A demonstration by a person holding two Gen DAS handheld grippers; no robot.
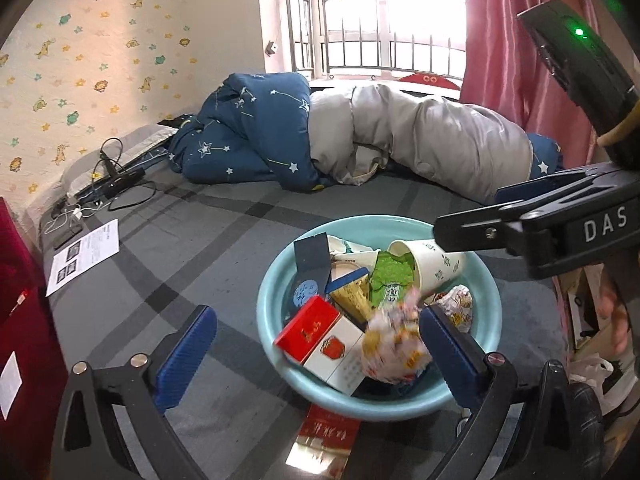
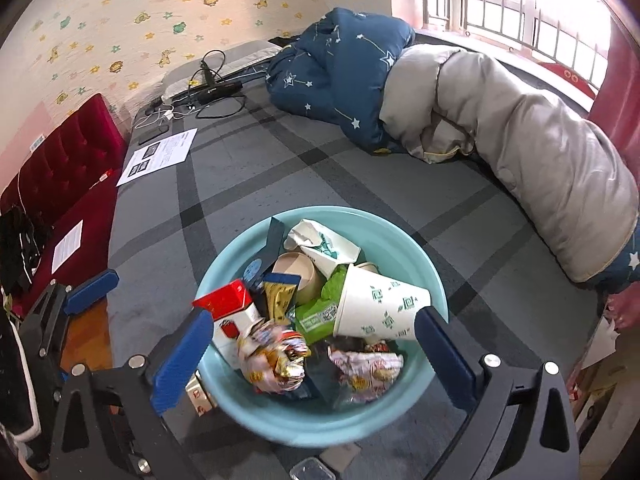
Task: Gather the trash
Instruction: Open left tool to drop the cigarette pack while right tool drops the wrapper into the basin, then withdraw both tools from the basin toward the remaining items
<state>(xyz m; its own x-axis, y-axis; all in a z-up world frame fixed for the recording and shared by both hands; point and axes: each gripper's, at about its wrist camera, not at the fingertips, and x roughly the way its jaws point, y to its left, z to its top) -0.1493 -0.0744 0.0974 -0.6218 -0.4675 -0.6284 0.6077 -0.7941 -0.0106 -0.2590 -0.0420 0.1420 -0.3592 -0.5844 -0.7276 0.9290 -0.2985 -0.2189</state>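
From the teal basin [image 2: 400,236] outward: I have both tools spread wide with nothing pinched. My right tool [image 2: 312,344] straddles the basin's near rim, and a crumpled snack wrapper [image 2: 276,356] lies between its pads, apparently loose. My left tool [image 1: 316,344] sits just left of the basin, right pad over the rim. A red cigarette carton [image 1: 326,436] lies on the bed under the near rim, its long axis pointing toward me; I judge the left tool nearer it.
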